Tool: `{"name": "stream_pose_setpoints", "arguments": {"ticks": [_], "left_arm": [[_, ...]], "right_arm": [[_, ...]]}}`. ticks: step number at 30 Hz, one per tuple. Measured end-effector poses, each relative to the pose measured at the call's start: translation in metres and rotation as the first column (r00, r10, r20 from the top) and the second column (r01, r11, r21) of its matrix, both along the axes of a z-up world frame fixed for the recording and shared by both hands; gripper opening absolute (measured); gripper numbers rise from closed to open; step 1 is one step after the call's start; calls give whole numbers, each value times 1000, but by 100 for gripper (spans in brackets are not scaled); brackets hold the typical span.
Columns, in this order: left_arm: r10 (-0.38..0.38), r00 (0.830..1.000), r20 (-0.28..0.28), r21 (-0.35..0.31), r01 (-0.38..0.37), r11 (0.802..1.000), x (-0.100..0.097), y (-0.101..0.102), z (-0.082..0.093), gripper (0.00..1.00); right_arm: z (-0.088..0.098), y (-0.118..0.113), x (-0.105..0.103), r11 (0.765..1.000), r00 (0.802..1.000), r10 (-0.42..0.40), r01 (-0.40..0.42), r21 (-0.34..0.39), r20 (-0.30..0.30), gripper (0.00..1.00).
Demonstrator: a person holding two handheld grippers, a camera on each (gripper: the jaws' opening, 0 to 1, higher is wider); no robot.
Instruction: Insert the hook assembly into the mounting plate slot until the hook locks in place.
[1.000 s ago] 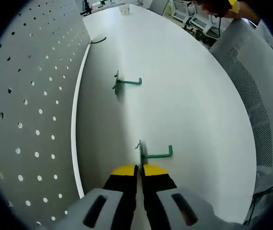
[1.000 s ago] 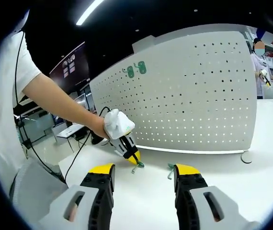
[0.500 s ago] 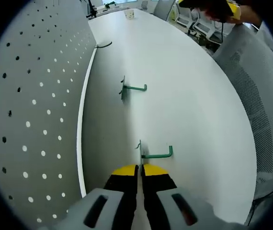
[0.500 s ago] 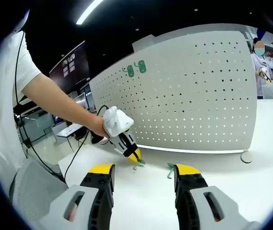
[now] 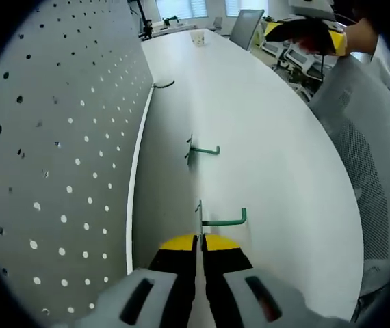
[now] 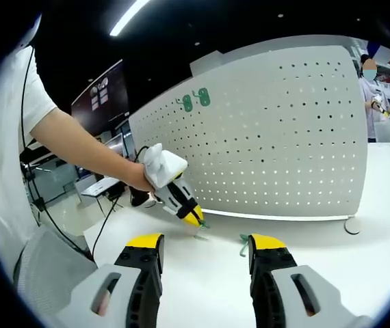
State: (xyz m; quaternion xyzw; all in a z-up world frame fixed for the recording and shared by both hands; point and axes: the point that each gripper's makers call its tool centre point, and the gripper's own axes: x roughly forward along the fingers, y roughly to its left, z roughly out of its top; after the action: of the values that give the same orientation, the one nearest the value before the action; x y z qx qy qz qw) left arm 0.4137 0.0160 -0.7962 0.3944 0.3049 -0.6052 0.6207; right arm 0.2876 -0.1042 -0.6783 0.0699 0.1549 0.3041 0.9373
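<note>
My left gripper point(image 5: 200, 239) is shut on a green hook point(image 5: 223, 220), gripping its thin back plate edge-on while the arm of the hook sticks out to the right. In the right gripper view the left gripper point(image 6: 193, 217) hangs just above the white table point(image 6: 304, 239) with that green hook point(image 6: 200, 226) at its tip. A second green hook point(image 5: 202, 149) lies on the table farther ahead, also seen as the second hook point(image 6: 243, 240) near my right jaw. The white pegboard point(image 6: 270, 137) stands upright behind. My right gripper point(image 6: 205, 249) is open and holds nothing.
The pegboard point(image 5: 58, 137) runs close along the left gripper's left side. Two green hooks point(image 6: 195, 101) hang high on the board. A mesh chair point(image 5: 366, 137) stands at the table's right edge. A black cable point(image 5: 162, 85) lies by the board's base. A person point(image 6: 371, 75) stands far right.
My left gripper has risen a little off the table with the hook and swung closer along the pegboard. The right gripper has stayed still and open.
</note>
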Motion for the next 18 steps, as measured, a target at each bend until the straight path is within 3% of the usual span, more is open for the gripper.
{"name": "stream_pose_setpoints", "arguments": {"ticks": [10,18], "left_arm": [[96,995,13,-110,-94,989,9,-4,26,2],[168,986,16,-220,-161,962,12,-6,54,2]], "right_arm": [[1,1,0,1000,1000,3,-3,4,3,48],[2,3,-1,1000,1000,11,-11,3,9,48]]}}
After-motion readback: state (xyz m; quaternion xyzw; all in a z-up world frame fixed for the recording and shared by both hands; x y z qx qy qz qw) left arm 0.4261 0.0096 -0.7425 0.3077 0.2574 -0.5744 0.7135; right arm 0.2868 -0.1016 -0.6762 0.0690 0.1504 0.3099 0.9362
